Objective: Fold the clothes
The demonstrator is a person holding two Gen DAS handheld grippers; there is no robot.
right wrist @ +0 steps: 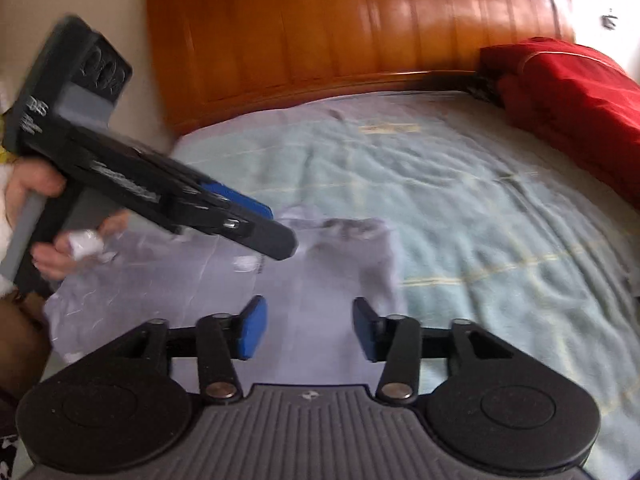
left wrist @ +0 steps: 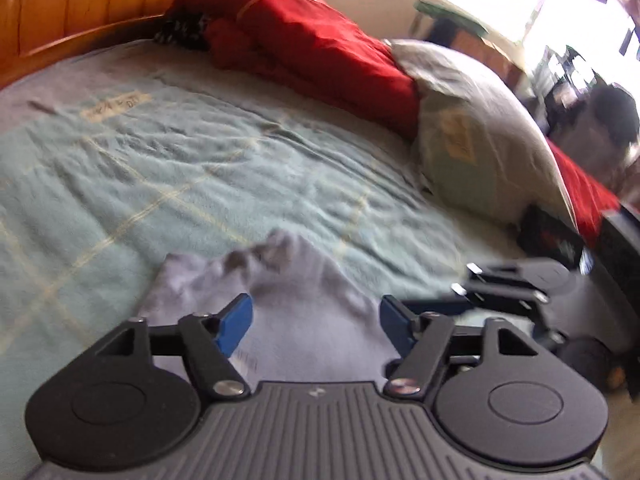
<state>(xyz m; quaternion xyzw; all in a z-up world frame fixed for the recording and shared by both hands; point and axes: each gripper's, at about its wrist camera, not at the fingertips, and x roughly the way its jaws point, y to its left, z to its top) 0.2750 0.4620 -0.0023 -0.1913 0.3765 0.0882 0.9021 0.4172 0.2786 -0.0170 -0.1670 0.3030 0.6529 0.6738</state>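
Both views are smeared with motion blur, so fine detail is hard to read. The pale lavender cotton garment (right wrist: 224, 280) lies flat on the light green towelling bed cover with thin yellow stripes (left wrist: 168, 168), at the near side of the bed. Its far edge is bunched into grey-shadowed wrinkles, and its near part is cut off behind the gripper bodies in both views.

The left gripper (left wrist: 316, 328) hangs above the garment with its blue pads spread apart, nothing between them, only cloth showing below. The right gripper (right wrist: 308, 330) has its blue pads parted too, empty, over the garment's flat middle. In the right wrist view the left gripper crosses in from the left, held by a hand (right wrist: 52, 216) partly hidden behind the handle; something white shows at the fingers, too blurred to name.

There is wide open bed cover beyond the garment, up to the curved orange-brown wooden headboard (right wrist: 352, 40). A folded red quilt (left wrist: 320, 44) and a grey-white pillow (left wrist: 472, 128) crowd the far side. Past the pillow, the glare from the window washes out the room.
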